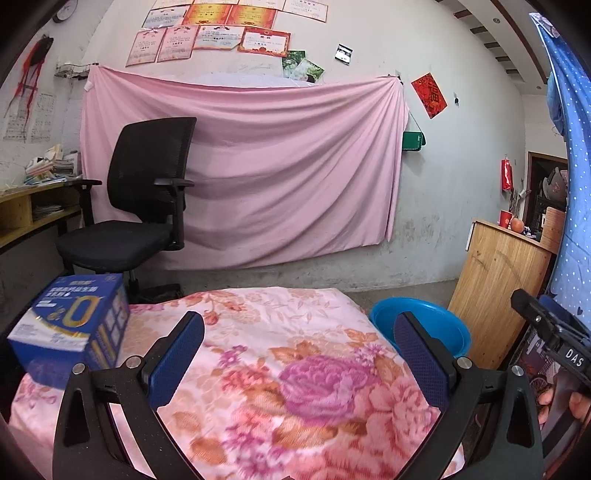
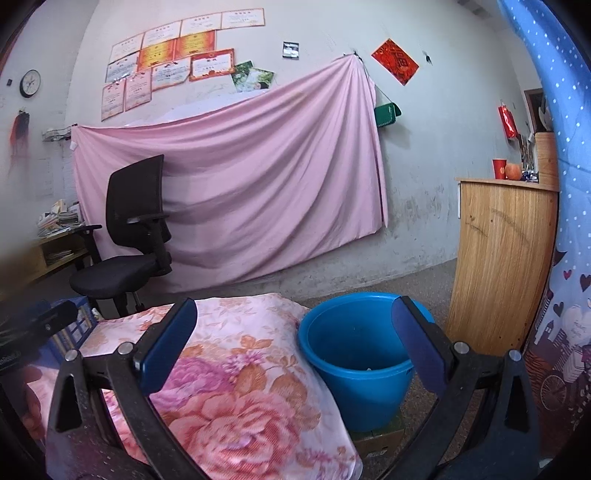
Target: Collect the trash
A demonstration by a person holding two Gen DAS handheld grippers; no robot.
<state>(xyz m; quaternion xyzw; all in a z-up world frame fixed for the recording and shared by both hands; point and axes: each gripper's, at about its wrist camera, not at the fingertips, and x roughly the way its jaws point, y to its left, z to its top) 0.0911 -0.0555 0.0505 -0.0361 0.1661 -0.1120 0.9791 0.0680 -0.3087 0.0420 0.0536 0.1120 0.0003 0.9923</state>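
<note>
Hovering above a surface draped in a pink floral quilt [image 1: 295, 369], the left hand-held gripper [image 1: 297, 354] has its two blue-padded fingers spread wide with nothing between them. The right hand-held gripper [image 2: 295, 343] is likewise spread wide and holds nothing; in its own view its right finger overlaps the rim of a blue plastic bucket [image 2: 354, 354].

That bucket stands just beside the quilt's right edge, on top of a flattened cardboard box [image 2: 380, 437] that lies on the concrete floor [image 2: 424, 280]. A small pale scrap [image 2: 368, 368] shows low inside the bucket; what it is cannot be told. In the left wrist view the bucket [image 1: 421, 325] appears beyond the quilt's far right corner, partly hidden by the gripper's right finger.

On the quilt's left side sits a blue printed carton [image 1: 74, 328], upright and slightly tilted, touching the fabric. No loose trash is visible on the quilt itself.

At the right edge of the left wrist view, part of the other gripper's black body shows, with a person's fingers [image 1: 576, 402] wrapped beneath it.

Behind, a black mesh office chair [image 1: 140, 206] stands near a pink sheet [image 1: 277, 166] pinned across the wall, with certificates [image 1: 221, 33] above it. A wooden cabinet [image 2: 502, 258] to the right carries a red cup [image 2: 499, 168] and an apple [image 2: 513, 170] side by side.
</note>
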